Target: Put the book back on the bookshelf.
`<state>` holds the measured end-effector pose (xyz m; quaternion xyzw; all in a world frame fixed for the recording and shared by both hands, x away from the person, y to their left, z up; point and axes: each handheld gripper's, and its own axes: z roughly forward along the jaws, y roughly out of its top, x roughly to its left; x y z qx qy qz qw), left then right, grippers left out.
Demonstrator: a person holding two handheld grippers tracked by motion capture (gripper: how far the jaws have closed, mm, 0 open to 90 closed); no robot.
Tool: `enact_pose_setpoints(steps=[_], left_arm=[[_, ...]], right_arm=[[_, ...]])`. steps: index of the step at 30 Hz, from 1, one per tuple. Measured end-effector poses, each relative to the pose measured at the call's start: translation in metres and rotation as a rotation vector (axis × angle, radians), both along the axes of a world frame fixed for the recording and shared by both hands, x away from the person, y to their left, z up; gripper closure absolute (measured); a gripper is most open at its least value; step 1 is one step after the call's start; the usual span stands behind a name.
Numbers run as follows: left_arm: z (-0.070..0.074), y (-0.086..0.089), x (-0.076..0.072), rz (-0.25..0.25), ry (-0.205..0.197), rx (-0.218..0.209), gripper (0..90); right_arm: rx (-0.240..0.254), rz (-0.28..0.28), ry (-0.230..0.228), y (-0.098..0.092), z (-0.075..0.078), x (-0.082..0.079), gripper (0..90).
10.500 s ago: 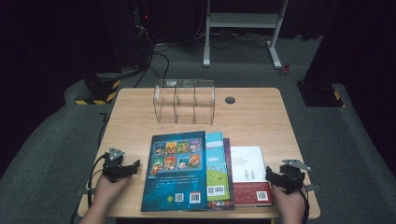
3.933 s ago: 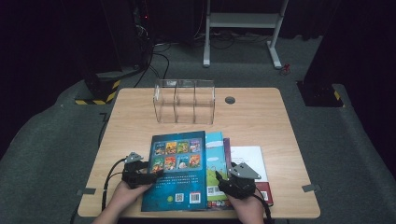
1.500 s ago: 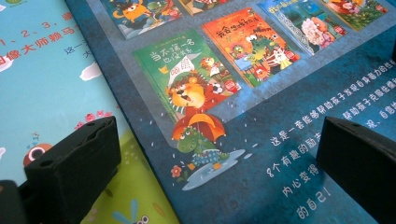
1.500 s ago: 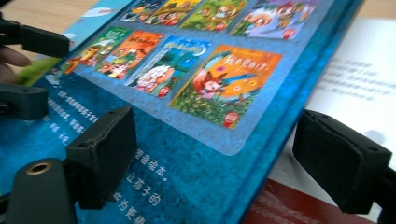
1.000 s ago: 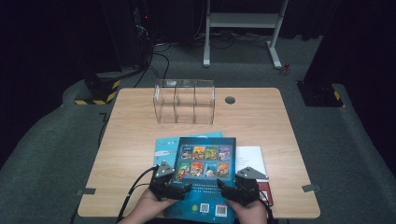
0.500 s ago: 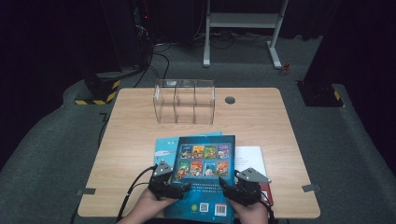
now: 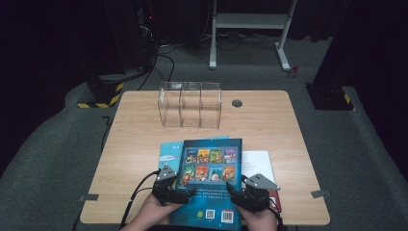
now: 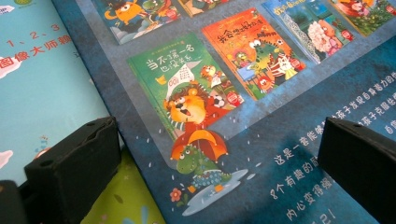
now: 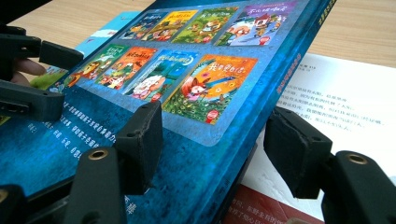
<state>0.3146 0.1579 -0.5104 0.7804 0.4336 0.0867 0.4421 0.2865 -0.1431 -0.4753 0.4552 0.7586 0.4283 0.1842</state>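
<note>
The dark blue book (image 7: 210, 180) is at the near edge of the table (image 7: 139, 130), its back cover up, showing two rows of small cover pictures. It rests on top of a light blue book (image 7: 169, 153) on its left and a white book (image 7: 257, 162) on its right, and in the right gripper view its right edge is lifted clear of the white page below.

The right gripper (image 7: 239, 196) is at the book's lower right. Its jaws have just been closing, with the book's right edge between them: in the right gripper view (image 9: 212, 144) one jaw sits over the cover and the other hangs off to the side of the spine, over the white page. A gap still shows between that outer pad and the spine, so the jaws are partly spread and not yet pinching the book.

The left gripper (image 7: 185, 192) is at the lower left. In the left gripper view (image 8: 217, 163) its jaws stand wide apart above the cover, one over the left edge of the blue book where the light blue one shows beneath, the other over the printed text. Whether they touch the cover I cannot tell.

Farther back on the table, well apart from the books, stands a clear plastic rack (image 7: 190, 104) with three compartments.
</note>
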Motion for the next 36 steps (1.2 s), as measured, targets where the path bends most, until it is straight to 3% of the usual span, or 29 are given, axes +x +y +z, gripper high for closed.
enact_pose_setpoints(steps=[8,11,17,21,24,25,26,28,34,36], left_arm=[[0.0,0.004,0.003,-0.002,0.014,-0.028,0.0],[0.0,0.007,0.004,-0.008,0.027,-0.056,0.0],[0.001,0.008,0.005,-0.012,0.049,-0.074,0.0],[0.002,0.01,0.005,-0.004,0.053,-0.074,2.2],[0.003,0.015,0.007,0.021,0.062,-0.079,8.6],[0.003,0.016,0.007,0.032,0.063,-0.074,11.4],[0.004,0.018,0.008,0.045,0.057,-0.065,17.1],[0.004,0.019,0.008,0.048,0.058,-0.062,18.3],[0.004,0.019,0.008,0.049,0.056,-0.062,18.8],[0.004,0.019,0.009,0.048,0.061,-0.073,19.1]], right_arm=[[-0.015,0.01,-0.041,0.001,0.002,-0.003,38.1],[-0.036,0.022,-0.06,0.004,0.002,-0.004,38.6],[-0.049,0.051,-0.069,0.012,0.001,-0.006,40.2],[-0.016,0.051,-0.042,0.009,-0.001,-0.004,40.1],[0.019,0.041,-0.007,0.006,-0.003,-0.001,39.9],[0.035,0.034,0.009,0.004,-0.005,0.001,39.7],[0.062,0.018,0.055,0.0,-0.008,0.004,39.1],[0.075,0.011,0.074,-0.001,-0.009,0.006,38.9],[0.079,0.014,0.074,-0.002,-0.009,0.006,38.1],[0.053,0.006,0.066,-0.001,-0.008,0.006,33.7]])
